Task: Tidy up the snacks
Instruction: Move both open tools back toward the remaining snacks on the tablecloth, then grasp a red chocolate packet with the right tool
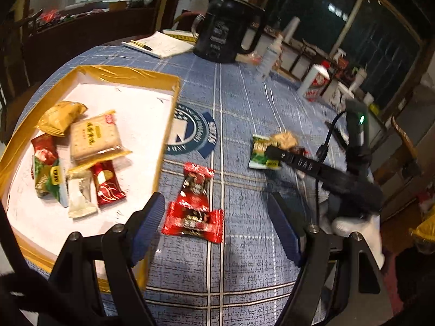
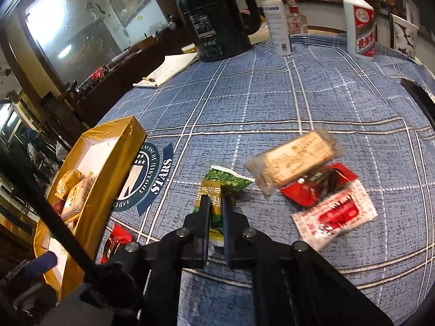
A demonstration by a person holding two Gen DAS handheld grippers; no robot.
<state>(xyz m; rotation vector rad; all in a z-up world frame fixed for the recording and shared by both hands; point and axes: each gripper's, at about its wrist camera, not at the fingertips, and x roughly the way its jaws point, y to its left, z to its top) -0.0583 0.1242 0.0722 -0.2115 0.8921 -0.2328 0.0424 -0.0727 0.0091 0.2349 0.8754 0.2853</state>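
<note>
My right gripper [image 2: 216, 217] pinches the green snack packet [image 2: 221, 190] on the tablecloth; my left gripper [image 1: 217, 212] gapes empty over two red packets [image 1: 194, 203]. The gold tray [image 1: 130, 73] holds six snacks. Only the right view shows the white-red sachet [image 2: 335, 214].

The round navy-and-white crest printed on the blue checked tablecloth [image 2: 146, 179] carries a banner reading "STARS" and, along its ring, "SENSE OF HISTORY", with a row of small stars inside; the green-and-gold foil snack packet [image 2: 217, 198] shows part of a word, "SES", upside down; Chinese characters mark the black electric kettle [image 2: 214, 16], the white ceramic liquor bottle with red label [image 2: 360, 24] and the clear-wrapped cracker pack [image 2: 293, 163], too small to make out.
</note>
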